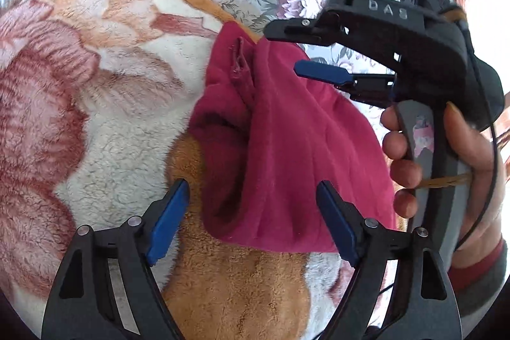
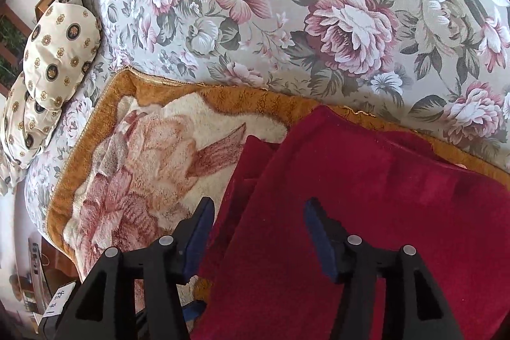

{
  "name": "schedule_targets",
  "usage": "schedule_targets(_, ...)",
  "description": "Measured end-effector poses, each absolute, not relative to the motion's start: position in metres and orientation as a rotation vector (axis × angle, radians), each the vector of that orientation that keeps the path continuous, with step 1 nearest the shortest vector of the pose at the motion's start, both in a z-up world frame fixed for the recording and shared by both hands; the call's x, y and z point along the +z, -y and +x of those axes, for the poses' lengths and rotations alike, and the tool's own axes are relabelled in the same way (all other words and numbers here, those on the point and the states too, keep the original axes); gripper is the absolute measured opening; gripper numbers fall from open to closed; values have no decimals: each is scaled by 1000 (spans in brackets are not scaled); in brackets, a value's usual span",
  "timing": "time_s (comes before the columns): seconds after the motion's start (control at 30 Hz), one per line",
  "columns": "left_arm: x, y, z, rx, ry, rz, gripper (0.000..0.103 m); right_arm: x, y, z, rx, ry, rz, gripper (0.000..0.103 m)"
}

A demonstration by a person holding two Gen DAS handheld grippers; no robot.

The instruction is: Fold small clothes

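red garment (image 1: 287, 148) bunched on blanket (image 1: 95, 117), partly folded. left gripper (image 1: 251, 212) wide, empty, garment edge at its 12 o'clock. right gripper (image 2: 258, 231) wide, empty over cloth. judged between folds; next: regrasp edge.

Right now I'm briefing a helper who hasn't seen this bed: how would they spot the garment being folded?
Start at the bed's grey floral bedspread, then find the plush orange-bordered blanket lying on it. The small garment lies at that blanket's edge: plain deep red fleece, the only unpatterned fabric among flower prints.
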State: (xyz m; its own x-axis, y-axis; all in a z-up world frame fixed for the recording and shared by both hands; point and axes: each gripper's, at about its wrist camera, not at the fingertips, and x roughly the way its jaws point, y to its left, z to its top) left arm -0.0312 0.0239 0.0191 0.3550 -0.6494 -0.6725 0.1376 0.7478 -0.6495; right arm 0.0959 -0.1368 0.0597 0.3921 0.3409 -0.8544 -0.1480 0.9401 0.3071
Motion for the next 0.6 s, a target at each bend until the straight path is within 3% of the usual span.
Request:
schedule_targets(0.2,18,-24,-37,-565,-1113,-511,83,48,131,100,320,-1177,148,61)
schedule_targets(0.37,18,-19,-39,-585,-1079,-540,98,43,127,109,306,-1186,150,63)
schedule_targets(0.6,20,-15,-38,-603,-1057,-564,98,37,93,135,299,-1263,38,69)
